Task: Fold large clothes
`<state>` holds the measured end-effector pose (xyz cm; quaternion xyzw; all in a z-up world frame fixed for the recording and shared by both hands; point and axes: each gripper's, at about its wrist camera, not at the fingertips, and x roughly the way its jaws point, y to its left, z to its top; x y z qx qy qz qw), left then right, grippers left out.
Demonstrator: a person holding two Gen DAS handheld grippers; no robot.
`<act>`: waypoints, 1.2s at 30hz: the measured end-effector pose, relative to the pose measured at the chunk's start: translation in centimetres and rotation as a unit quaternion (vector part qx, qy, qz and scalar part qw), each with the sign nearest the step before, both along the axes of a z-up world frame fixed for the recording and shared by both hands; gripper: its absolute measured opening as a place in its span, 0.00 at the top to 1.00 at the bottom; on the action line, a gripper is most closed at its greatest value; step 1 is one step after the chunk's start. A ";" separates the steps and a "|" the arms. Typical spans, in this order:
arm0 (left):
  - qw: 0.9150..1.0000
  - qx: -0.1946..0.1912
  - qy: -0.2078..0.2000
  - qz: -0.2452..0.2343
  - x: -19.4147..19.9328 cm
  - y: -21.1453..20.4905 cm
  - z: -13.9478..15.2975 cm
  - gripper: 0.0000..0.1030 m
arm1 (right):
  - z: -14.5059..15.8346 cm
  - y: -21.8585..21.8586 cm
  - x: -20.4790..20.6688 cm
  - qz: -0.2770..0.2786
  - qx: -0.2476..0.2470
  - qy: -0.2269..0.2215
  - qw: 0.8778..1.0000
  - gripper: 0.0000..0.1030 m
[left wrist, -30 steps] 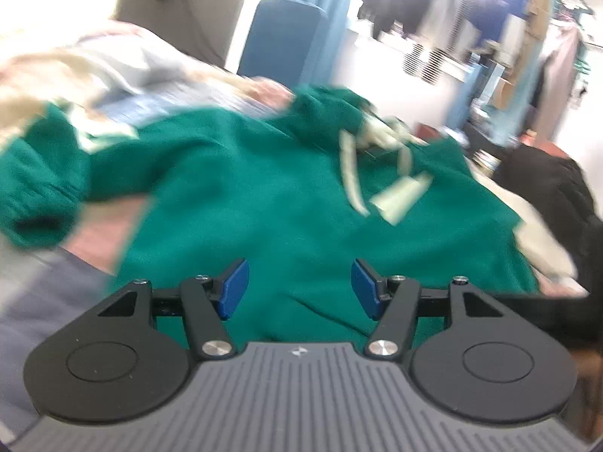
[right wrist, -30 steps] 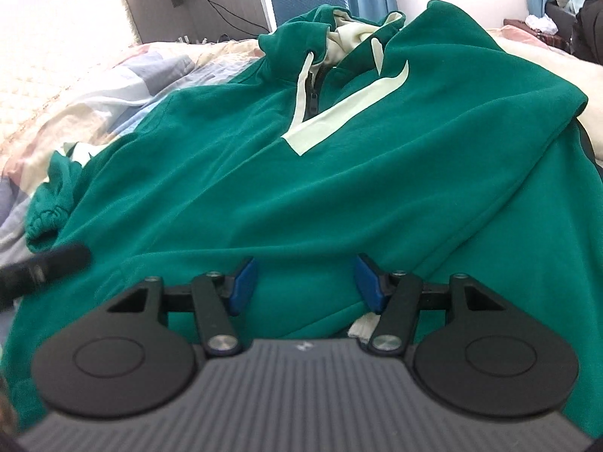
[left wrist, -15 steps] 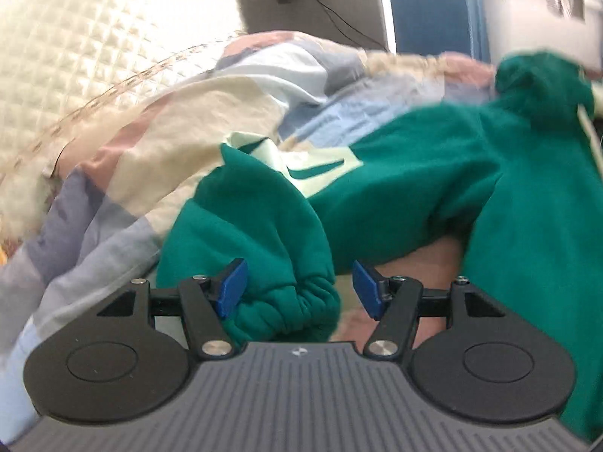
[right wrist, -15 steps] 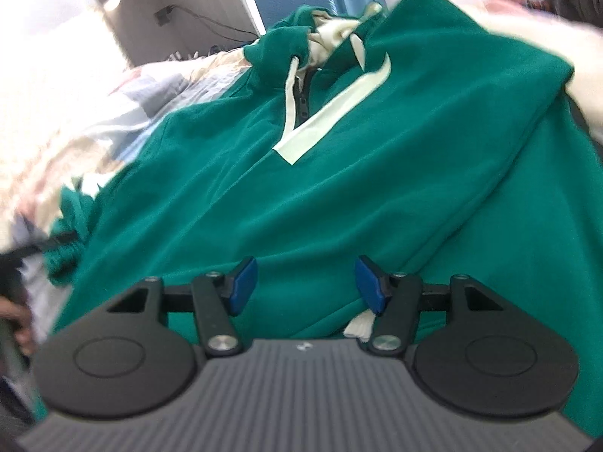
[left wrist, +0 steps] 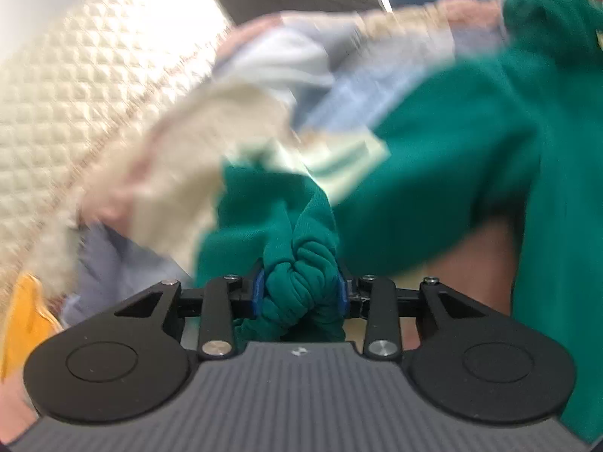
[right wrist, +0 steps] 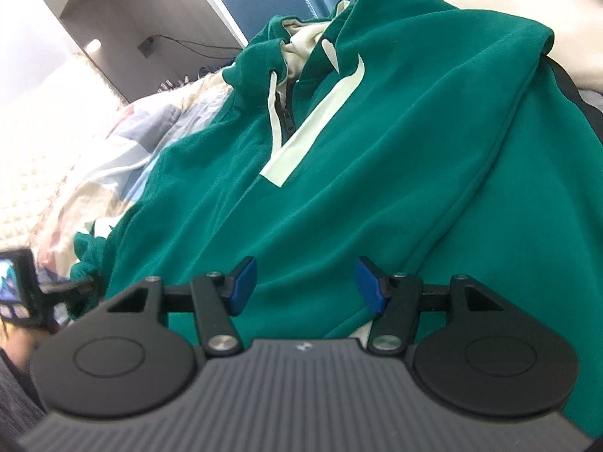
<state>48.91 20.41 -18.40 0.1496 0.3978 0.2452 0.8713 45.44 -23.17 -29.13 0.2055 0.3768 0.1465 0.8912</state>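
A large green hoodie (right wrist: 377,150) with a cream hood lining, drawstrings and chest stripe lies spread face up on the bed. Its left sleeve (left wrist: 433,173) runs out to a ribbed cuff (left wrist: 301,248). That cuff is bunched between the blue pads of my left gripper (left wrist: 299,293), whose jaws are closing and press on it from both sides. In the right wrist view the same cuff (right wrist: 84,260) shows at the far left, with the left gripper's body beside it. My right gripper (right wrist: 305,282) hangs open just over the hoodie's lower front, with nothing between its fingers.
A patchwork quilt (left wrist: 264,60) covers the bed under the hoodie. A cream quilted headboard (left wrist: 75,94) rises at the left. Something yellow (left wrist: 22,320) lies at the lower left edge. A cream blanket (right wrist: 565,19) and a dark garment (right wrist: 580,94) lie to the hoodie's right.
My left gripper swung left from the hoodie's body to the sleeve cuff, and its jaws came in on the cuff. The right gripper rolled a little and stayed open over the hoodie.
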 end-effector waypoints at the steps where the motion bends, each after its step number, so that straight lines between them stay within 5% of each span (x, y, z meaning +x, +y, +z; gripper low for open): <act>1: 1.000 0.003 -0.010 0.003 0.1 0.0 1.8 0.63 | 0.2 -0.1 -0.3 0.001 0.000 -0.004 1.000 0.41; 6: 0.997 0.035 -0.066 0.000 0.3 -0.9 12.4 0.64 | 1.7 -0.7 -1.6 0.001 -0.001 -0.032 0.999 0.41; 12: 0.988 0.068 -0.116 -0.076 0.3 -8.3 24.6 0.64 | 2.4 -1.9 -2.8 -0.002 0.017 -0.044 0.999 0.39; 17: 0.973 0.054 -0.118 -0.192 0.3 -18.3 29.2 0.64 | 2.9 -3.0 -3.1 -0.004 0.037 -0.053 0.998 0.39; 22: 0.954 0.014 -0.079 -0.288 1.4 -28.4 27.0 0.64 | 2.9 -5.1 -3.6 -0.033 0.061 -0.057 0.996 0.39; 26: 0.946 -0.073 -0.040 -0.313 2.6 -33.6 21.1 0.64 | 2.6 -7.0 -3.4 -0.061 0.068 -0.055 0.994 0.39; 34: 0.932 -0.179 0.022 -0.316 4.8 -35.7 10.3 0.58 | 0.8 -9.9 -3.0 -0.105 0.085 -0.036 0.990 0.39; 36: 0.922 -0.223 0.048 -0.314 5.2 -35.3 9.1 0.42 | 0.6 -9.9 -2.9 -0.110 0.080 -0.034 0.990 0.39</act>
